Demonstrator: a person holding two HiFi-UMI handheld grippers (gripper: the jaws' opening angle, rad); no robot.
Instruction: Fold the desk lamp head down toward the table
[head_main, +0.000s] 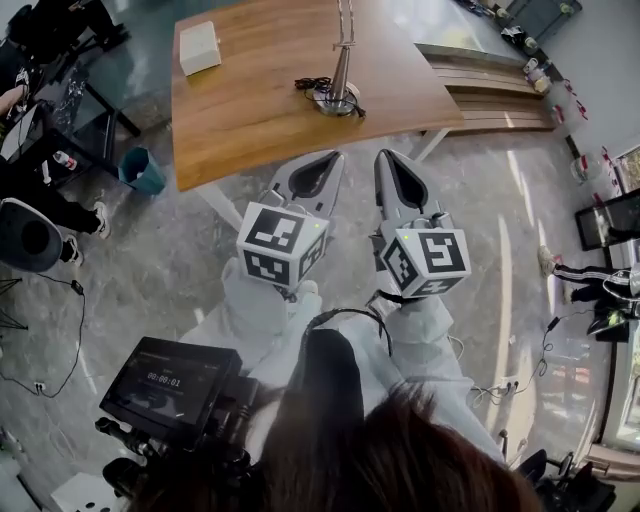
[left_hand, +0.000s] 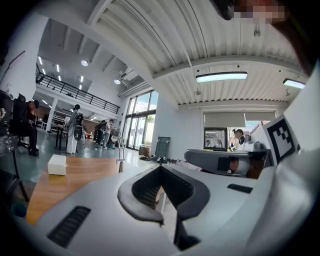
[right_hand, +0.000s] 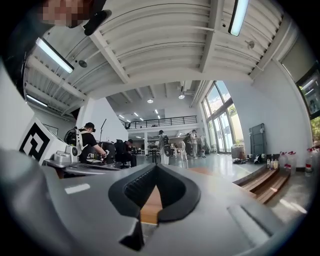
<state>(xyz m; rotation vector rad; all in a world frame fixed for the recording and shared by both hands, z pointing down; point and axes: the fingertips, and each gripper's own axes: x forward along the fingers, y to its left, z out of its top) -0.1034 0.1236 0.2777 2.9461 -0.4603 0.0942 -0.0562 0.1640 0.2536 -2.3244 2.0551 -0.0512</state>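
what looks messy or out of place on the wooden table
Only the black cable stands out: it lies in a loose tangle at the base of the desk lamp on the wooden table. The white box sits flat near a corner. Nothing looks spilled or broken.

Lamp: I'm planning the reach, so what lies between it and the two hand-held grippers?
Head view: only bare tabletop separates the lamp from the left hand-held gripper and right hand-held gripper.
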